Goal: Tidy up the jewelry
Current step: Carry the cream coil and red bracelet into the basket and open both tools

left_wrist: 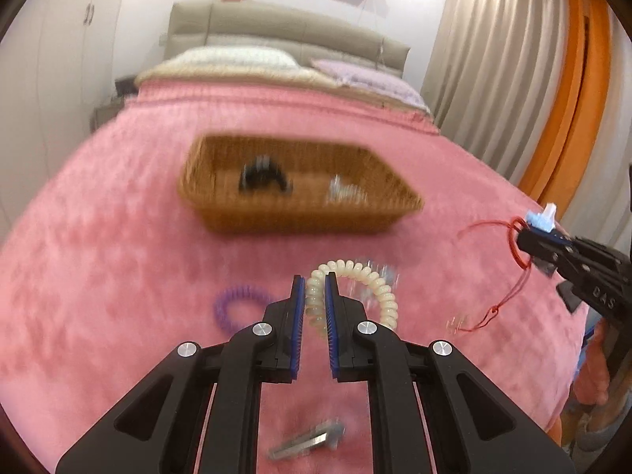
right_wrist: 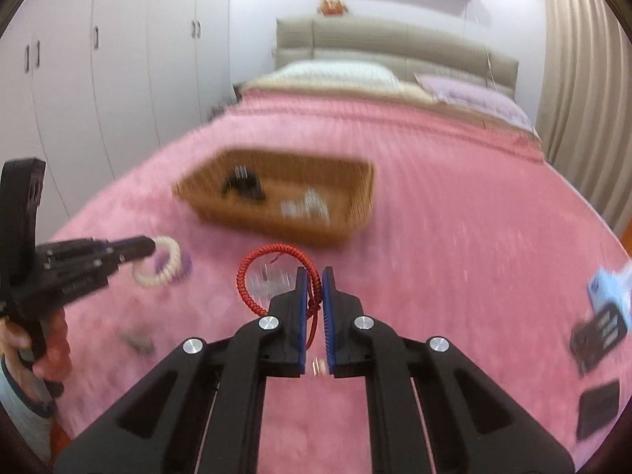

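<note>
My left gripper (left_wrist: 315, 281) is shut on a cream spiral hair tie (left_wrist: 375, 281) and holds it above the pink bedspread; it also shows in the right wrist view (right_wrist: 158, 262). My right gripper (right_wrist: 315, 276) is shut on a red braided bracelet (right_wrist: 252, 272), lifted off the bed; its cord hangs down in the left wrist view (left_wrist: 513, 237). A wicker basket (left_wrist: 300, 219) (right_wrist: 355, 197) sits ahead on the bed, holding a black hair claw (left_wrist: 262, 177) and a clear clip (left_wrist: 345, 191).
A purple spiral hair tie (left_wrist: 233, 306), a silver hair clip (left_wrist: 308, 440) and a small clear item (left_wrist: 458, 324) lie on the pink bedspread (left_wrist: 118, 256). Black cards (right_wrist: 598, 331) and a blue item (right_wrist: 608, 284) lie at the right. Pillows and headboard lie beyond.
</note>
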The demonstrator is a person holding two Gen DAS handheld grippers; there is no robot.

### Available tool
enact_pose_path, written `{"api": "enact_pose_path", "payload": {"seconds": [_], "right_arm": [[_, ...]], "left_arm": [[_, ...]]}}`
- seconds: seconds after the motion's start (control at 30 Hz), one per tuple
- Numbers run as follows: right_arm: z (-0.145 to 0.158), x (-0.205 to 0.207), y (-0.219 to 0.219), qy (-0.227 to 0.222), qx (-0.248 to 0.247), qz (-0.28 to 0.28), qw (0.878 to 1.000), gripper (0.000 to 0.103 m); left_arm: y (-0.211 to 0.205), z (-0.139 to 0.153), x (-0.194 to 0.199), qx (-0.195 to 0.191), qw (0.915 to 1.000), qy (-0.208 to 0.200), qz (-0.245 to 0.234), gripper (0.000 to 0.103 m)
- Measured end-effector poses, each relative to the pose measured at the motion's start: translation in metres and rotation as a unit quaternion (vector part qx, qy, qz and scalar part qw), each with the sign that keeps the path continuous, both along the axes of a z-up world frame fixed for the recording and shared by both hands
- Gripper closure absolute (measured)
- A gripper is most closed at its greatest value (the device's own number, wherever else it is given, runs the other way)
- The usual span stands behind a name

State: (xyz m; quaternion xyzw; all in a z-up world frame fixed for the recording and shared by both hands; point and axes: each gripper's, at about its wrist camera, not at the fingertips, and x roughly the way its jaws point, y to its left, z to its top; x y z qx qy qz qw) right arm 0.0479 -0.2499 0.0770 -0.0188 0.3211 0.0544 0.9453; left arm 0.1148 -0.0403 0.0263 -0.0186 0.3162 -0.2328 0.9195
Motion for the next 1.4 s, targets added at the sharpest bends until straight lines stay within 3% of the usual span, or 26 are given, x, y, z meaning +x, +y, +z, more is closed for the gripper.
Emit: {"api": "enact_pose_path", "payload": {"seconds": [0.17,0.33,0.5,0.73,0.93,1.1,1.13,1.17,1.2,1.27,1.4], "right_arm": [[0.041,0.042,0.007,-0.045,0.007,0.010,0.999,0.097],[0.055,0.105,0.009,-0.062,0.036,0.006,0.997,0.097],[0.038,0.162,0.012,-0.054,0.061,0.001,0.997,0.097],[-0.023,0.222,0.005,0.016,0.078,-0.023,0.997,0.097],[-0.064,0.240,0.006,0.087,0.076,-0.034,0.993,0.097],[-0.076,0.241,0.005,0.117,0.084,-0.033,0.989,0.097],[-0.076,0.240,0.004,0.124,0.087,-0.033,0.988,0.096],[-0.076,0.239,0.002,0.128,0.091,-0.034,0.987,0.091],[-0.075,0.236,0.000,0.132,0.098,-0.033,0.986,0.087],[-0.070,0.227,-0.004,0.128,0.109,-0.028,0.985,0.064],[-0.051,0.194,-0.002,0.107,0.106,-0.012,0.989,0.064]], "left_arm": [[-0.013,0.051,0.024,0.017,0.9980,-0.061,0.002,0.094],[-0.024,0.071,0.070,0.008,0.9963,-0.084,0.011,0.094],[-0.035,0.060,0.123,0.004,0.9963,-0.083,0.024,0.094],[-0.041,0.018,0.171,0.022,0.9983,-0.037,0.039,0.094],[-0.033,-0.009,0.186,0.015,0.9992,0.011,0.036,0.094],[-0.033,-0.015,0.187,0.021,0.9990,0.024,0.033,0.094],[-0.033,-0.014,0.186,0.020,0.9990,0.025,0.032,0.089],[-0.032,-0.012,0.183,0.020,0.9989,0.027,0.032,0.075],[-0.030,-0.009,0.179,0.018,0.9990,0.025,0.033,0.069],[-0.027,-0.002,0.168,0.014,0.9993,0.018,0.031,0.064],[-0.016,0.016,0.133,0.000,0.9999,0.007,0.015,0.061]]}}
